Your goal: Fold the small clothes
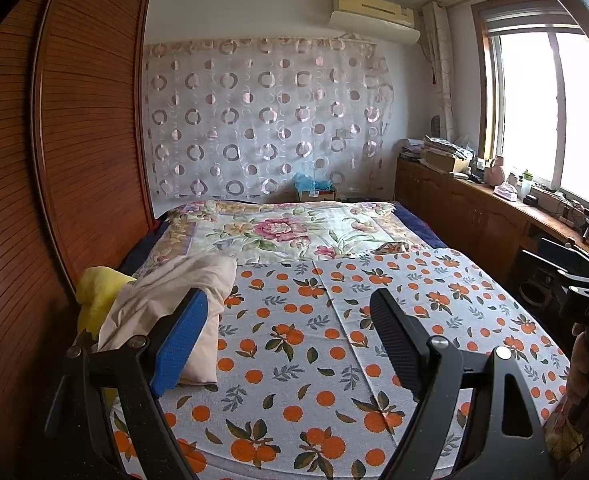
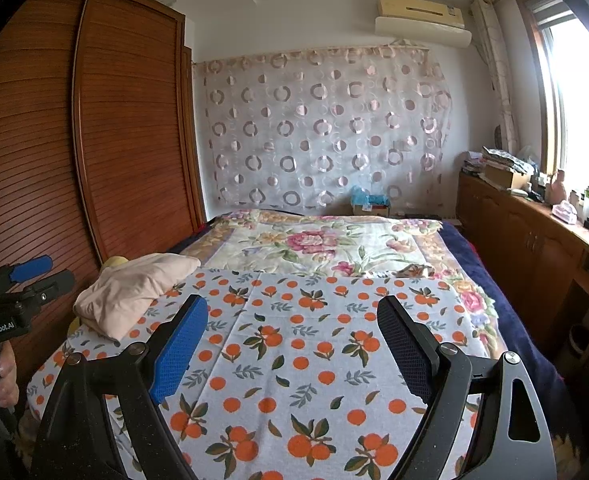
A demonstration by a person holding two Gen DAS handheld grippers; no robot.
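From my left camera, my left gripper (image 1: pixel 290 344) has its fingers spread wide and grabs nothing. The cream clothes (image 1: pixel 174 304) lie bunched just past my blue finger (image 1: pixel 180 344), I think waiting for folding. From my right camera, my right gripper (image 2: pixel 292 348) is spread too, with only the orange-print sheet (image 2: pixel 294 360) beyond it. The clothes sit far off its blue finger's side, by the wooden wardrobe (image 2: pixel 94 140).
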